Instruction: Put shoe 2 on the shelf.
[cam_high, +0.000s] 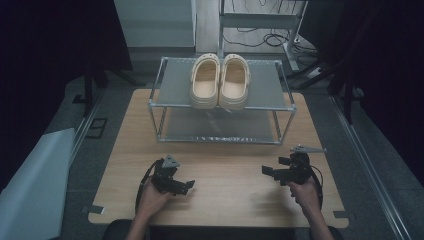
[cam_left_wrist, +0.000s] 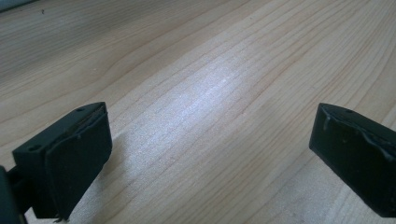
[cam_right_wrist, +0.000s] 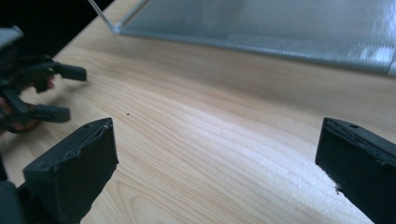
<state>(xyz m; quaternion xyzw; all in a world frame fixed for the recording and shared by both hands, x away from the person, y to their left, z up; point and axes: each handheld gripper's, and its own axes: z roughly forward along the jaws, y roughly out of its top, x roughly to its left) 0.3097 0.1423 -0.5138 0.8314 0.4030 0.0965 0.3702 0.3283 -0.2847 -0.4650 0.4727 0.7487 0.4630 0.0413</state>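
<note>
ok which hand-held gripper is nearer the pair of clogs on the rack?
Roughly a tie, right marginally. The clogs sit centred on the rack's top shelf. The left hand-held gripper rests front-left of them, the right hand-held gripper front-right, both open on the table.

Black grippers (cam_high: 190, 185), trailing black cables (cam_high: 141, 186)

dim room, grey floor (cam_high: 385, 165), black curtains (cam_high: 45, 40), white cabinet (cam_high: 155, 22), cables on floor (cam_high: 270, 37)
</note>
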